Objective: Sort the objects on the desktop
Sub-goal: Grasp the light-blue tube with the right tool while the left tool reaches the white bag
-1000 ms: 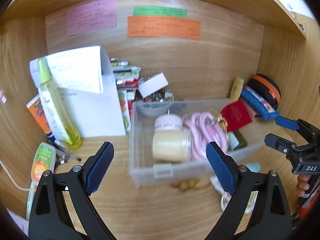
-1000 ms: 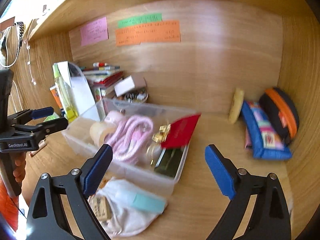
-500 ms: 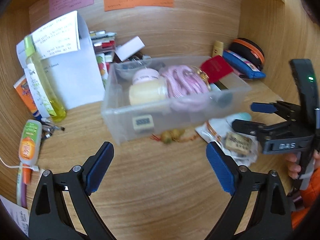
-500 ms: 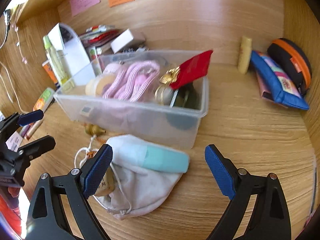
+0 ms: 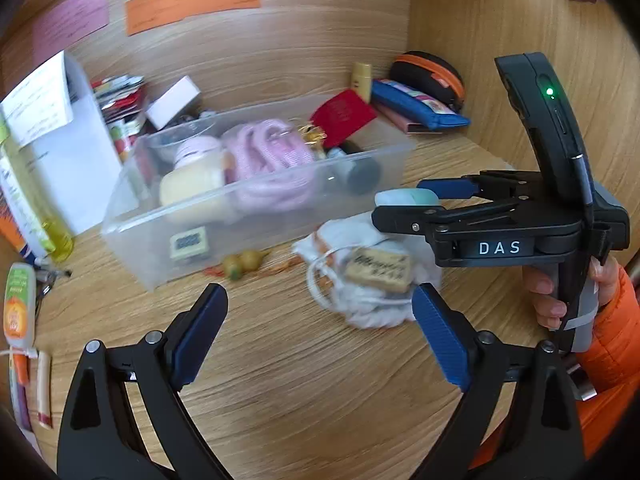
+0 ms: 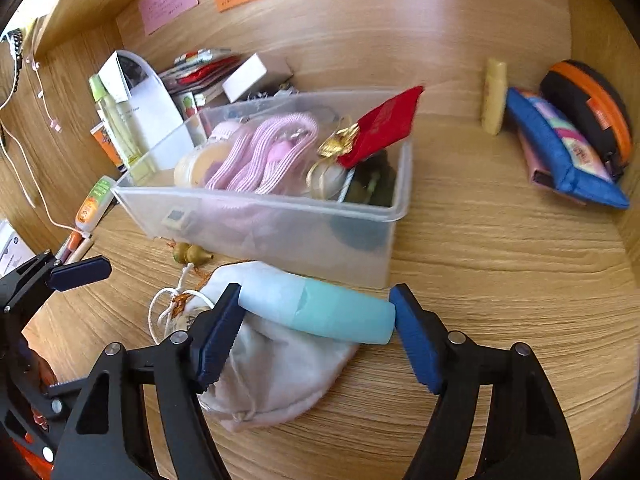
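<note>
A clear plastic bin [image 6: 280,216] holds a pink cord, a cream jar and a red pouch; it also shows in the left wrist view [image 5: 224,204]. In front of it a teal and white tube [image 6: 320,312] lies on a white drawstring bag [image 6: 272,368]. My right gripper [image 6: 316,332] is open with its fingers on either side of the tube; it appears from the side in the left wrist view [image 5: 404,200]. My left gripper [image 5: 320,344] is open and empty above the bare desk, near the bag [image 5: 360,280].
A small gourd charm [image 6: 192,254] lies by the bin's front. A yellow bottle [image 6: 116,128], papers and boxes stand at the back left. A blue pencil case [image 6: 560,152] and an orange-black case [image 6: 592,108] lie at the back right. Pens and a tube [image 5: 16,304] lie at the left.
Both grippers have come lower and nearer the desk. My right gripper has moved forward so its open fingers now flank the teal tube.
</note>
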`<act>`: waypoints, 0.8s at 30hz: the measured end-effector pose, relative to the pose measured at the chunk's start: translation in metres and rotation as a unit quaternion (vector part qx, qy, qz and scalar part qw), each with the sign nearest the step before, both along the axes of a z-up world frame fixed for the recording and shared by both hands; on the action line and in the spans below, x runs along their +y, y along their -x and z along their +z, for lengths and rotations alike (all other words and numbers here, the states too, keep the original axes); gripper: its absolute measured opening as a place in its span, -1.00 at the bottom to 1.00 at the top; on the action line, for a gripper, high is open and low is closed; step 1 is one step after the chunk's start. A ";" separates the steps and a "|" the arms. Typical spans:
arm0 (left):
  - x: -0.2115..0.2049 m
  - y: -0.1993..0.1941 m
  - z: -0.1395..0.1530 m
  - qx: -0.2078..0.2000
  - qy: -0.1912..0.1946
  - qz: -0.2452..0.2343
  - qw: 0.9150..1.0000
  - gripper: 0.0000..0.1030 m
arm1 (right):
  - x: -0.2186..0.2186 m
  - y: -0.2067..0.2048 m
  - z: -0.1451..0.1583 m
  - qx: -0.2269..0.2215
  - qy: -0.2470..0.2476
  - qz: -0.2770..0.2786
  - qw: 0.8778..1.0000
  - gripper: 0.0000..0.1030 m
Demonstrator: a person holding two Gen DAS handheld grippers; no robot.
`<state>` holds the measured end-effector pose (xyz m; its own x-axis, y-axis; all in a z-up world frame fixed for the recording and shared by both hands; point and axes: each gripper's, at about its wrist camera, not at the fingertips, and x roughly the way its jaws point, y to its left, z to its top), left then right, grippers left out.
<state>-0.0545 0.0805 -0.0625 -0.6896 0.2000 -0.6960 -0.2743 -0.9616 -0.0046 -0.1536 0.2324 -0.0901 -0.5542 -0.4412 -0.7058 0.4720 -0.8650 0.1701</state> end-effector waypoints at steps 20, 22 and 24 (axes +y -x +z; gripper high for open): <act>0.037 0.030 -0.006 -0.017 -0.011 -0.017 1.000 -0.02 | 0.059 -0.006 0.023 0.042 0.030 -0.028 0.998 0.38; 0.037 0.033 -0.010 -0.025 -0.011 -0.019 0.999 -0.05 | 0.060 -0.006 0.022 0.043 0.032 -0.025 0.998 0.38; 0.036 0.033 -0.012 -0.027 -0.011 -0.018 0.999 -0.05 | 0.061 -0.005 0.021 0.041 0.034 -0.024 0.998 0.38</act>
<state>-0.0877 0.1167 -0.0745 -0.6430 0.2406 -0.7271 -0.3080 -0.9505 -0.0422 -0.1481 0.2930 -0.0690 -0.6305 -0.4581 -0.6266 0.4444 -0.8749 0.1924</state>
